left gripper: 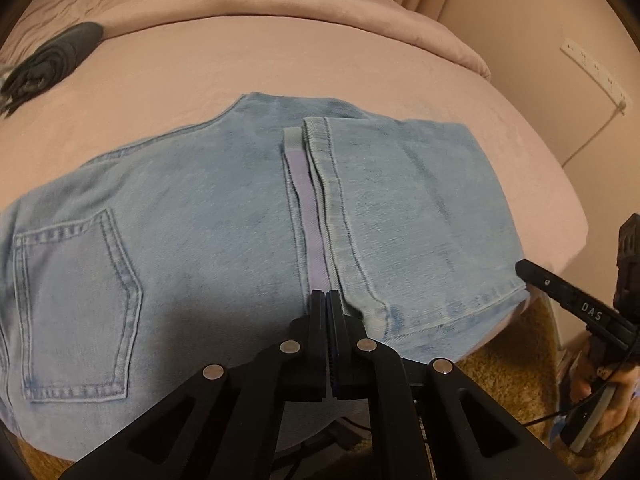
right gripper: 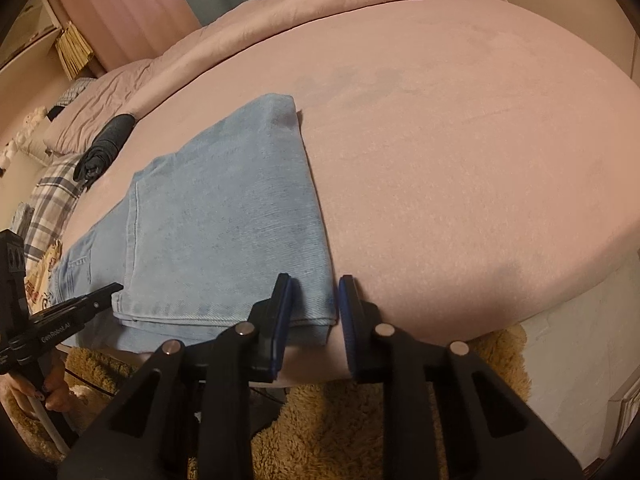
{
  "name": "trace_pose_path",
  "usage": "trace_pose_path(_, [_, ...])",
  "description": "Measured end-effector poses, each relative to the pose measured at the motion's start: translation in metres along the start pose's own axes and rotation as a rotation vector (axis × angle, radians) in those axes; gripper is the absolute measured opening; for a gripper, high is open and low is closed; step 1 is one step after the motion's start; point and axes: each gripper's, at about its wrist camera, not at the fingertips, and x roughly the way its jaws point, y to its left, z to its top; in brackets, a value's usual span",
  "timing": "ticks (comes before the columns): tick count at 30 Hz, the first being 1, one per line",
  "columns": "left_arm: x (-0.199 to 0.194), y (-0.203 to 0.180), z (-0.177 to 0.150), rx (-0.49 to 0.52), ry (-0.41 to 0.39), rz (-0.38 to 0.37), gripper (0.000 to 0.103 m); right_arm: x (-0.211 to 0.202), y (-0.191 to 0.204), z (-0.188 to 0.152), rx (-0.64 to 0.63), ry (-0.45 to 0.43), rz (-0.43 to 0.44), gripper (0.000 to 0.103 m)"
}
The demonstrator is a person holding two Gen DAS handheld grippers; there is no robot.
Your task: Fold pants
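— Shaggy tan rug point(right gripper: 320, 420) at the bedside, then the pink bed point(right gripper: 460, 140). Where do the pants lie?

— One pair of pale denim pants point(left gripper: 200, 220), folded over, at the bed's near edge, long axis along that edge. They sit directly ahead of both tools.

— The grippers?

— Two. The left gripper point(left gripper: 325, 296) is clenched, tips at the hem, though I cannot tell that any cloth is caught. The right gripper point(right gripper: 314, 280) stands parted astride the fold's near corner, pads not pressing. In my judgement the right is nearer the folded end.

— Beyond?

— One dark rolled garment point(left gripper: 52, 60) far off, well apart.
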Motion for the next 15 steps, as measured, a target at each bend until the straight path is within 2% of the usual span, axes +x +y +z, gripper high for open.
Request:
trace_pose_path(1, [-0.004, 0.002, -0.001, -0.008, -0.003, 0.010, 0.007, -0.002, 0.003, 0.002, -0.003, 0.000, -0.016, 0.023])
trace_pose_path(2, [-0.008, 0.007, -0.002, -0.024, -0.008, 0.003, 0.007, -0.004, 0.006, 0.003, -0.001, -0.002, -0.035, 0.029])
trace_pose_path(3, [-0.013, 0.013, -0.003, -0.045, -0.006, -0.008, 0.007, -0.008, 0.010, 0.005, -0.003, -0.005, -0.053, 0.028])
trace_pose_path(5, [-0.021, 0.022, -0.001, -0.079, -0.018, -0.016, 0.007, -0.020, 0.022, 0.009, -0.056, -0.045, -0.092, 0.029])
trace_pose_path(6, [-0.026, 0.027, -0.002, -0.091, -0.028, -0.011, 0.007, -0.024, 0.029, 0.011, -0.083, -0.062, -0.100, 0.033])
trace_pose_path(8, [-0.039, 0.037, -0.002, -0.116, -0.056, 0.015, 0.007, -0.030, 0.041, 0.013, -0.117, -0.081, -0.087, 0.040])
trace_pose_path(10, [-0.051, 0.052, -0.001, -0.136, -0.070, 0.044, 0.008, -0.025, 0.052, 0.012, -0.140, -0.065, -0.055, 0.040])
trace_pose_path(13, [-0.063, 0.066, -0.004, -0.161, -0.089, 0.114, 0.013, -0.004, 0.062, 0.005, -0.167, -0.002, -0.065, 0.040])
trace_pose_path(14, [-0.067, 0.071, -0.004, -0.172, -0.095, 0.127, 0.019, 0.001, 0.064, 0.002, -0.173, 0.017, -0.077, 0.042])
trace_pose_path(15, [-0.071, 0.073, -0.004, -0.184, -0.102, 0.135, 0.031, 0.005, 0.065, 0.000, -0.175, 0.019, -0.092, 0.045])
